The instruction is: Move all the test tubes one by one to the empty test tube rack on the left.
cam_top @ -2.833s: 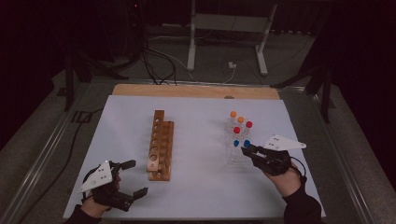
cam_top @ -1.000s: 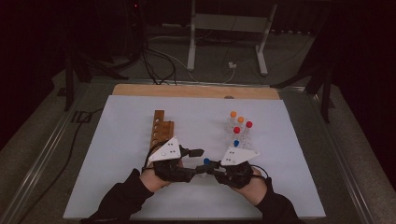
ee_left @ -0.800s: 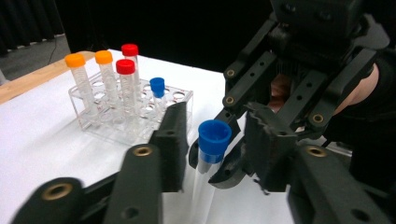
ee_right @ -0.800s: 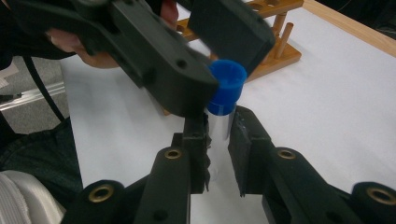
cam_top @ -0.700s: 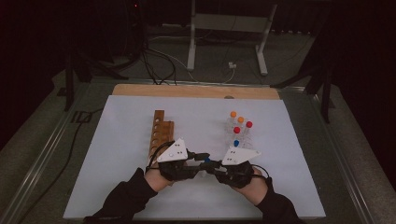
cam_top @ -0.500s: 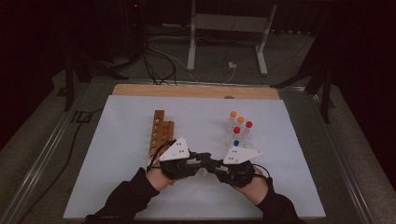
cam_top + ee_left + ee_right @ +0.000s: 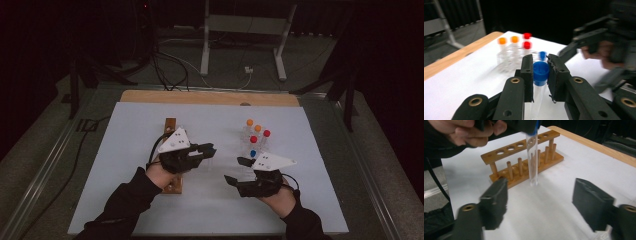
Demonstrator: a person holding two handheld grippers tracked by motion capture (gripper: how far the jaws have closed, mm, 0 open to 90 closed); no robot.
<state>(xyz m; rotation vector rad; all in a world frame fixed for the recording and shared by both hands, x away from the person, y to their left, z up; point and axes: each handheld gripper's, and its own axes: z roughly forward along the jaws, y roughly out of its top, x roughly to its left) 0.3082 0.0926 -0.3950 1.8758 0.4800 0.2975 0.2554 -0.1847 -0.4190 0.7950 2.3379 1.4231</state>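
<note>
The left gripper [image 7: 540, 75] is clamped on a clear test tube [image 7: 537, 95] just under its blue cap [image 7: 541, 70], one pad on each side. The tube hangs upright, cap up, its long axis vertical and its rounded bottom clear of the white table [image 7: 564, 202]. It hangs in front of the wooden rack [image 7: 524, 162], seen from the right gripper view. The right gripper [image 7: 541, 202] has just been opening; its jaws stand wide apart with nothing between them, the tube beyond and above them. In the high view the left hand [image 7: 160, 172] holds its gripper over the rack's near end, jaws toward the right hand [image 7: 277, 197], which rests low by the clear holder of capped tubes [image 7: 255, 137].
</note>
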